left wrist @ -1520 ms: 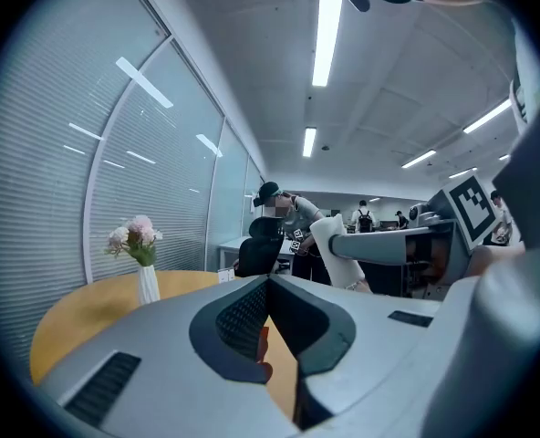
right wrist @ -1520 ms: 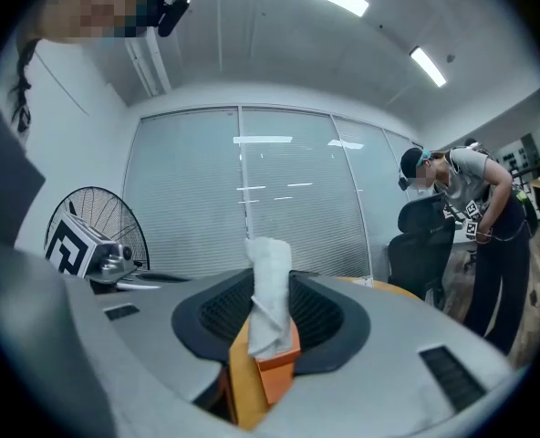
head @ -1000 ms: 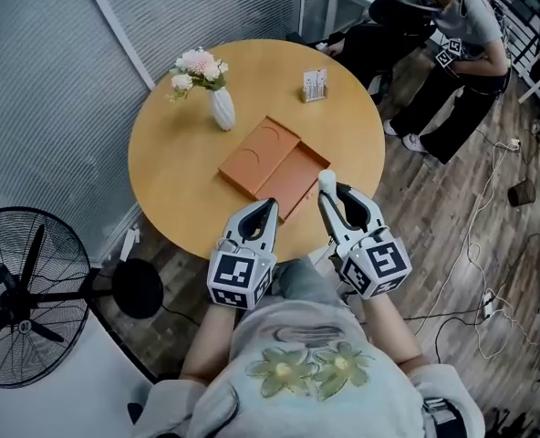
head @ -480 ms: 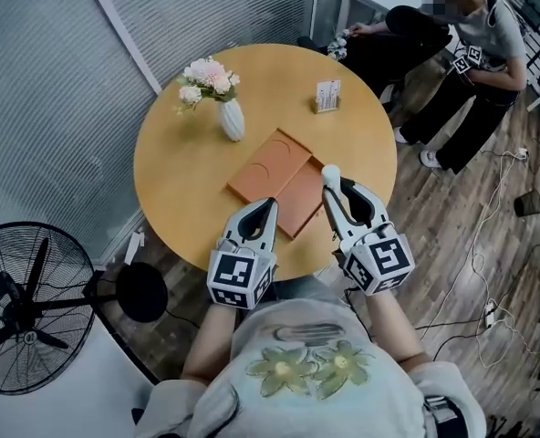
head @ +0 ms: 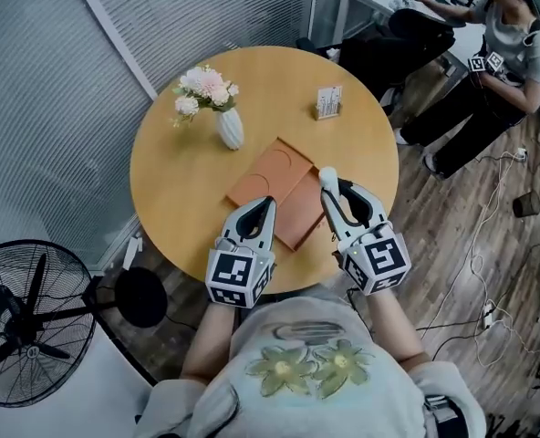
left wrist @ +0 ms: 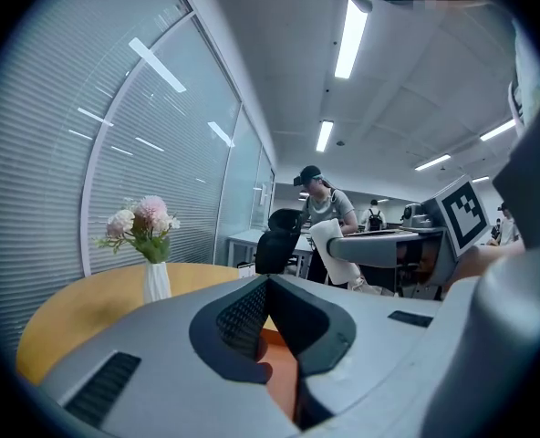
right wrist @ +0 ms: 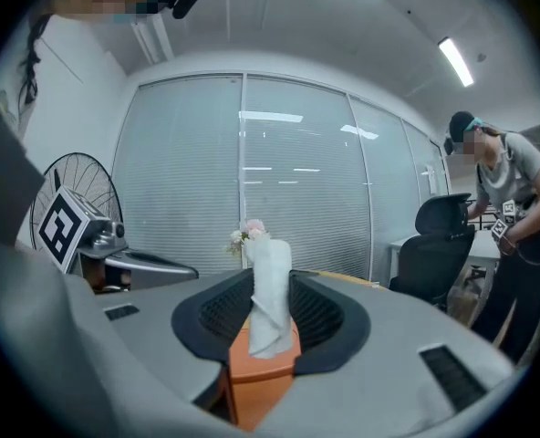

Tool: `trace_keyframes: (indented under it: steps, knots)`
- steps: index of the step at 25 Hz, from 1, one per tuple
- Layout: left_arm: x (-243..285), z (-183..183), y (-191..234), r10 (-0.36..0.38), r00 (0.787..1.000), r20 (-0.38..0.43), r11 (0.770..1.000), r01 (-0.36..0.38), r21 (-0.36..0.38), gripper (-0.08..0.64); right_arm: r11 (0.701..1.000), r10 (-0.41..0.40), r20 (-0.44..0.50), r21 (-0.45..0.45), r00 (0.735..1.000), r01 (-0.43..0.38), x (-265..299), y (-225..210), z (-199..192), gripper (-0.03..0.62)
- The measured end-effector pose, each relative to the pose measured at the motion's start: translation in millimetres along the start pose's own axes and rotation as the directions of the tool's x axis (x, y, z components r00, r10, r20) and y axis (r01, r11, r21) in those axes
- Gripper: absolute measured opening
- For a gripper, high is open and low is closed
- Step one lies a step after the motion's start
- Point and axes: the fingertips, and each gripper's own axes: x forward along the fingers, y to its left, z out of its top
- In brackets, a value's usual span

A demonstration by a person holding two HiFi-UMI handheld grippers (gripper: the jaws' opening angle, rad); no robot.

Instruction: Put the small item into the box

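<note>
An orange box (head: 272,175) lies open on the round wooden table (head: 179,181), its two flat halves side by side. My right gripper (head: 332,188) is shut on the small item (head: 327,178), a white rolled piece standing upright between its jaws just above the box's right half. In the right gripper view the white item (right wrist: 270,290) sits between the pads with the orange box (right wrist: 252,377) below. My left gripper (head: 266,206) hovers over the box's near edge, jaws shut with nothing in them; the orange box (left wrist: 275,369) shows beneath its closed jaws.
A white vase of pink flowers (head: 226,121) stands at the table's back left and a small card holder (head: 328,102) at the back right. A standing fan (head: 24,313) is on the floor at left. A person (head: 512,35) and a black chair (head: 407,26) are beyond the table.
Both grippers have moved forward from the table's near edge to over the orange box. The white item has stayed in the right gripper.
</note>
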Motion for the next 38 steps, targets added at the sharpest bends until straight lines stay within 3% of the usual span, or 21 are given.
trace_keyframes:
  steps: [18,27,38]
  knots:
    - [38,-17,32,-0.008,0.999,-0.052,0.999,0.007,-0.031,0.009,0.997,0.063,-0.184,-0.030,0.981,-0.069,50,-10,-55,0.129]
    - [49,-32,39,-0.009,0.997,-0.082,0.999,0.006,-0.038,0.009,0.989,0.127,-0.312,-0.029,0.942,-0.143,60,-5,-94,0.130]
    - [64,-43,43,-0.017,0.993,-0.113,0.999,0.013,-0.042,0.009,0.984,0.158,-0.391,-0.015,0.907,-0.177,73,-9,-128,0.130]
